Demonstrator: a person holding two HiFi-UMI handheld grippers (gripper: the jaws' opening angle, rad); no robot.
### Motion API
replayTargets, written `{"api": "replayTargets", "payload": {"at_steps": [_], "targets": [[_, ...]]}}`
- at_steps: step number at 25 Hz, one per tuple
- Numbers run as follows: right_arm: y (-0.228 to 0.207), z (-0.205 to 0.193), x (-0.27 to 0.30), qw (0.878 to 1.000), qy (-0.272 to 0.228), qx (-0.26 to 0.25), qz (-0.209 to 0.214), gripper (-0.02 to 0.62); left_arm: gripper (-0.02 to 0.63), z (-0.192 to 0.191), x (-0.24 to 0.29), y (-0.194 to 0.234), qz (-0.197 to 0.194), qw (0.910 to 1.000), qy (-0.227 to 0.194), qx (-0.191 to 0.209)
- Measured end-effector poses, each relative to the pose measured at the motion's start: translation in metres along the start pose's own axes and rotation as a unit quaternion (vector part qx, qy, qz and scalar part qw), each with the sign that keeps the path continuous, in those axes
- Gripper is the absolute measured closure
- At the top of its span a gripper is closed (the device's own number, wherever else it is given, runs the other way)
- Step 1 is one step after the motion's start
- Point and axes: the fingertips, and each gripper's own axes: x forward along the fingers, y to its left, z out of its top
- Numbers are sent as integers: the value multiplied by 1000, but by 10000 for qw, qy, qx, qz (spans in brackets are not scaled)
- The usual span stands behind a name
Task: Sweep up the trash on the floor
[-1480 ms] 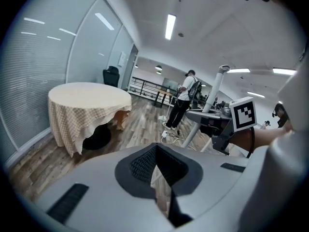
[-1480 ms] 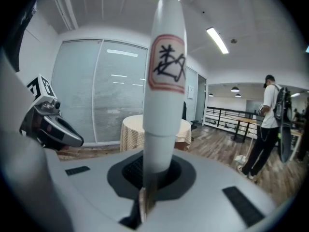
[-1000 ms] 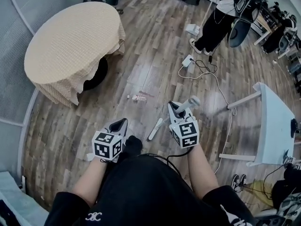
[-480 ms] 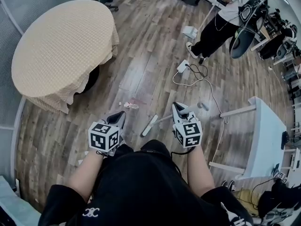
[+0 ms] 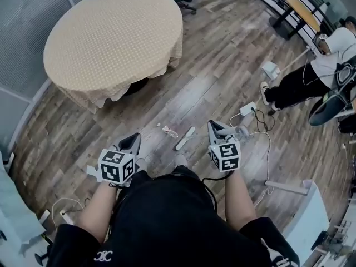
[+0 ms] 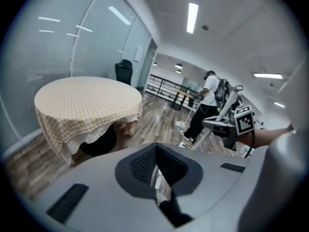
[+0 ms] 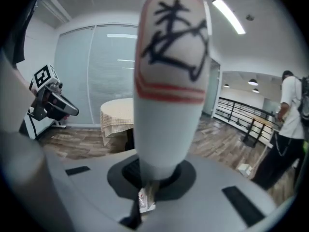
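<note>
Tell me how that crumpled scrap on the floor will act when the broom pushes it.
The scrap looks small and crumpled, so probably very light and likely to skid on the smooth wood floor rather than roll. The broom head looks narrow, so the scrap may slip past its ends.

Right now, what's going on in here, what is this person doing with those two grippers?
A person holds a gripper in each hand. The right gripper is shut on a white broom handle, and the broom head sits low over the wooden floor, just beside a small piece of trash. The left gripper is shut with nothing in it. The trash is not yet swept up.
</note>
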Motion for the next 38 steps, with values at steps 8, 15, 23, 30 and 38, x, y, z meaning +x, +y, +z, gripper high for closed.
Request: {"api": "replayTargets", "payload": {"at_steps": [8, 15, 23, 30, 38], "targets": [[12, -19, 107, 9673, 75, -1595, 1969, 581, 609, -18, -24, -4, 1589, 9779, -315, -1324], [53, -48, 171, 9247, 325, -2412, 2928, 581, 609, -43, -48, -14, 2401, 9549, -333, -1716], [131, -61, 188, 8763, 272, -3157, 3629, 581, 609, -60, -91, -7, 2933, 9343, -444, -1977], [201, -73, 174, 8295, 263, -3815, 4070, 581, 609, -96, -116, -3, 3024, 9242, -464, -2284], [290, -76, 161, 8018, 276, -4058, 4378, 581, 609, -133, -166, 33, 3205, 9089, -665, -2585]]}}
